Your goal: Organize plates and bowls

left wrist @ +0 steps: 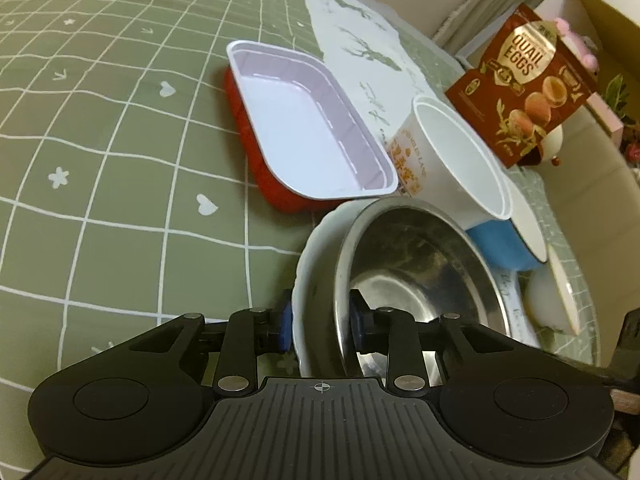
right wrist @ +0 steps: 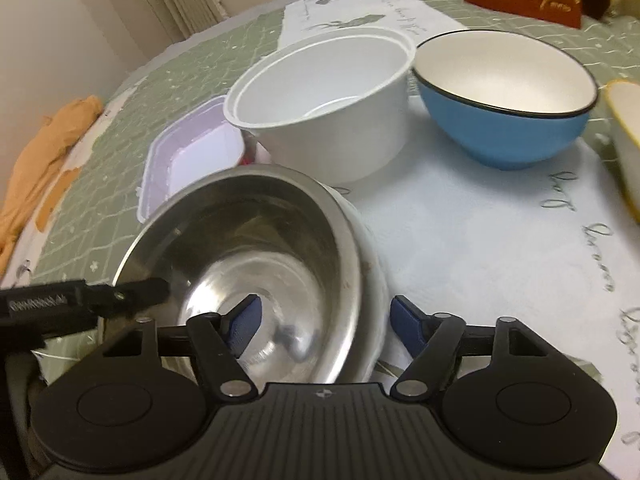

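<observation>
Pointing steeply down at the table, the left gripper (left wrist: 320, 320) stood astride the near rims of two nested bowls: its outer blue pad sat just outside the white bowl (left wrist: 310, 264), its inner pad down inside the steel bowl (left wrist: 420, 276), which was nested in the white one. The jaws were set narrow with both rims between them; whether the pads actually pressed on the rims I could not tell.

Left of the bowls, on the green checked tablecloth (left wrist: 120, 120), lay a rectangular tray (left wrist: 308, 128), pale inside and red outside. Just beyond the steel bowl stood a tall white tub (left wrist: 456, 156), and beside that a blue bowl (left wrist: 504, 248) with a dark rim. A brown quail-egg box (left wrist: 524, 84) stood behind them, and a small white dish (left wrist: 560, 300) with a yellow edge stood tilted at the far right.

Over on the right, the right gripper (right wrist: 324, 326) also angled downward, its jaws about half spread. One blue pad hung inside the steel bowl (right wrist: 256, 240), the other outside the white bowl's wall on the pale printed runner (right wrist: 480, 240), so the nested pair's right side stood between them with visible gaps; nothing was gripped. The left gripper's black finger reached in over the steel rim from the left edge of that view.
</observation>
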Demonstrator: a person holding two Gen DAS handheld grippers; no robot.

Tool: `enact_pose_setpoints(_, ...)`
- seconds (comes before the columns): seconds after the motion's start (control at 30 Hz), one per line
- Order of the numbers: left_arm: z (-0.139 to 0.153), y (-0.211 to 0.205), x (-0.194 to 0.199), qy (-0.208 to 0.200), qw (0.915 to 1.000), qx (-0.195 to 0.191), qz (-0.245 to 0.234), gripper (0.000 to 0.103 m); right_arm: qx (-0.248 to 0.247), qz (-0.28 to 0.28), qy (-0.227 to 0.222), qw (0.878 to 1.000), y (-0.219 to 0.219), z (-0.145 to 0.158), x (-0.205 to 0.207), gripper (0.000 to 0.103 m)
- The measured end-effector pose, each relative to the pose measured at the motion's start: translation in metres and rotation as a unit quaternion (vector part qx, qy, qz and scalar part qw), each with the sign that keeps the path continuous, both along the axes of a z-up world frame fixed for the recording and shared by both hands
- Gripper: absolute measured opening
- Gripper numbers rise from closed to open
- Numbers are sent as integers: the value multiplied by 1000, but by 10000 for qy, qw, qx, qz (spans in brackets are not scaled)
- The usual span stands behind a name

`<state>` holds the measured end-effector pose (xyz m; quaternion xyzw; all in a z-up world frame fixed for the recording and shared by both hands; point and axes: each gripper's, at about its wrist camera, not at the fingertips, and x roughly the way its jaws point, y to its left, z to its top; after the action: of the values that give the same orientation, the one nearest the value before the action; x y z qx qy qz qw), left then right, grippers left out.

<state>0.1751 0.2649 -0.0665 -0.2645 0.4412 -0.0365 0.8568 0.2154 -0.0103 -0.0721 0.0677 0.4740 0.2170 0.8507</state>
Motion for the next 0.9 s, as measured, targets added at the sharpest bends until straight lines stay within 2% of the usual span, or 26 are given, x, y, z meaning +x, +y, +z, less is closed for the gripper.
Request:
enact_pose_setpoints(0.13, -2, -6, 3, 103, 9999, 36, 106, 32, 73, 185, -25, 9998, 2, -3, 3, 69)
enact_pose_setpoints(0.33, 3, -25, 4, 114, 9998, 143, -74, 45, 451, 436, 46, 9980, -22, 0, -1, 69)
enact_pose_setpoints(0.47, 2, -45, 14, 67, 9995, 226, -231, 45, 580, 398, 113, 9975, -44, 1, 4, 69)
enact_pose_setpoints(0.6, 4, -62, 24, 40, 9984, 482, -281, 45, 602, 295, 85, 9977, -58, 0, 9, 69)
enact_pose_setpoints(0.9, 6, -76, 21, -35, 9944, 1009, -308, 44, 370, 213, -28, 9991, -50, -2, 6, 73)
